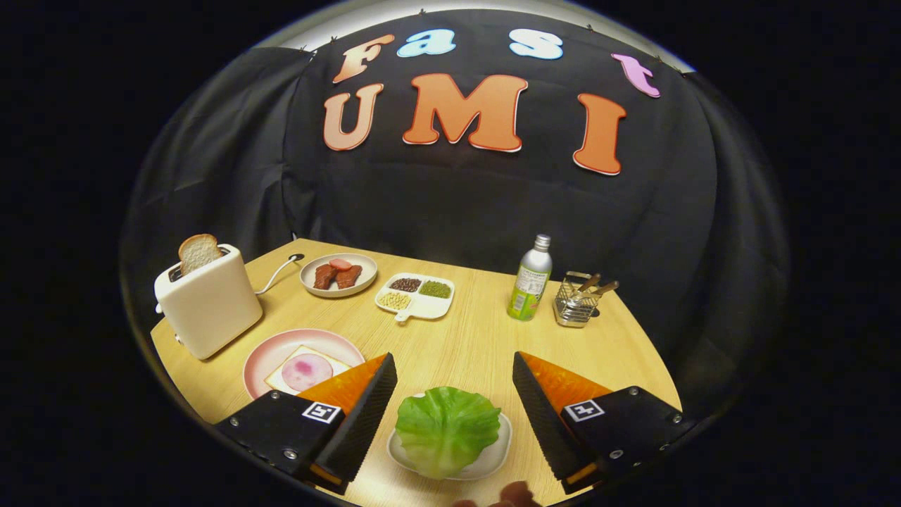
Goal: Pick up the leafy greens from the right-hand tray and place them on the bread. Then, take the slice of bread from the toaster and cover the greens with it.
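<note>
A crumpled leafy green (446,427) lies on a small white tray (497,452) between the wide-open, empty gripper (450,377) fingers, touching neither; its long axis seems to run sideways. Bare table (471,338) lies ahead. Left: a pink plate (262,358) with bread (280,379), and a toaster (208,301) holding a slice (198,252).

Bread slice (199,252): lower part hidden in toaster (208,301) slot | bread on pink plate (303,372): near corner behind left finger (362,415) | red-brown item (517,493) nearside of lettuce (446,429): cut off, unidentifiable | bottle (530,278) label: too small | basket (576,301) contents right of bottle: indistinct
</note>
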Tool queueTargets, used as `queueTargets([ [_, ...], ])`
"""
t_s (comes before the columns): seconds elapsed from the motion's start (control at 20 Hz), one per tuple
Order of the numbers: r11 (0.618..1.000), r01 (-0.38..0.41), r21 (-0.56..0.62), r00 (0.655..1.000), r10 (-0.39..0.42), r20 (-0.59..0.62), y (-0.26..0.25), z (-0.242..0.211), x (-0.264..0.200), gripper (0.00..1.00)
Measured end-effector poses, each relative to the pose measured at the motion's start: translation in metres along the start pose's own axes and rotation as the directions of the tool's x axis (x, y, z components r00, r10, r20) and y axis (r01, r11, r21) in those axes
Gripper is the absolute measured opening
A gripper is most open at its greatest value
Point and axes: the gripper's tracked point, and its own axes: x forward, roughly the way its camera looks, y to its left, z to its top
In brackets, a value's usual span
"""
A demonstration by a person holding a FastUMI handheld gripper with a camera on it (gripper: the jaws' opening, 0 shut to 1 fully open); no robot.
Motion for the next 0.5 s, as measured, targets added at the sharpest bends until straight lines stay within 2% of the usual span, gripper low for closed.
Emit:
queueTargets([
  [0.2,0.992,-0.114,0.061,0.982,0.122,-0.148,0.016,-0.013,0.012,0.99],
  [0.35,0.983,-0.149,0.108,0.950,0.172,-0.261,0.022,-0.034,0.021,0.99],
  [0.5,0.975,-0.146,0.169,0.911,0.199,-0.360,0.019,-0.056,0.026,1.00],
])
